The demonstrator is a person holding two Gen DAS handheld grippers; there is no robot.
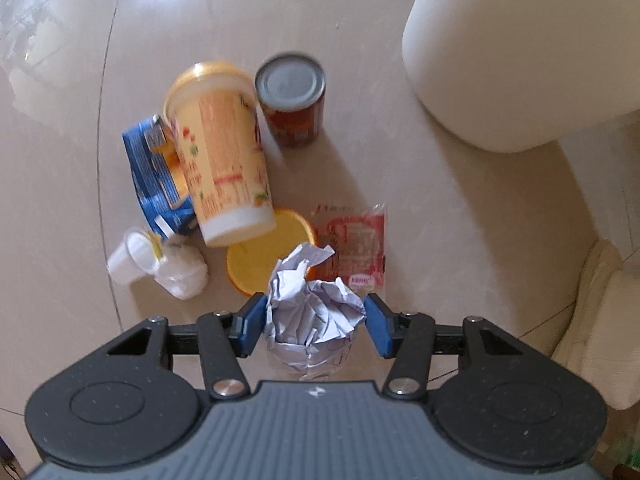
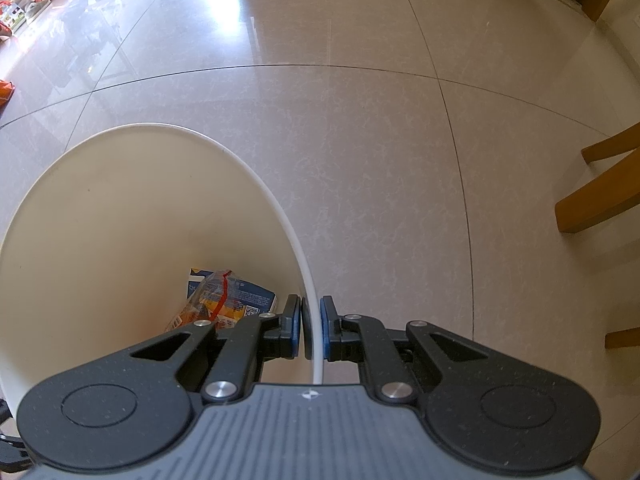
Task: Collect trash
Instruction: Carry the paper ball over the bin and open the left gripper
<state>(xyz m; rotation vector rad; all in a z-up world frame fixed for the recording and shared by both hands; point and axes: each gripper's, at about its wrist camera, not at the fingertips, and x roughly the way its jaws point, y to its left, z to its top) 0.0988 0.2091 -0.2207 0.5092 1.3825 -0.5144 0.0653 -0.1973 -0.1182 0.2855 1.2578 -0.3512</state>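
I am holding the crumpled paper ball point(image 1: 316, 316), light, soft and best squeezed across its bulk, pinched in my left gripper point(image 1: 316, 322) above the floor litter, while my right gripper point(image 2: 311, 330) is clamping the white bin's rim point(image 2: 308, 276).

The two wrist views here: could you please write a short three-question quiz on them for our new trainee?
1. True or false: the left gripper holds a crumpled paper ball.
2. What does the right gripper clamp? A) bin rim B) can C) nothing
3. Name one item already inside the white bin.

Key:
1. True.
2. A, the rim sits between its shut pads.
3. A blue carton or a clear wrapper.
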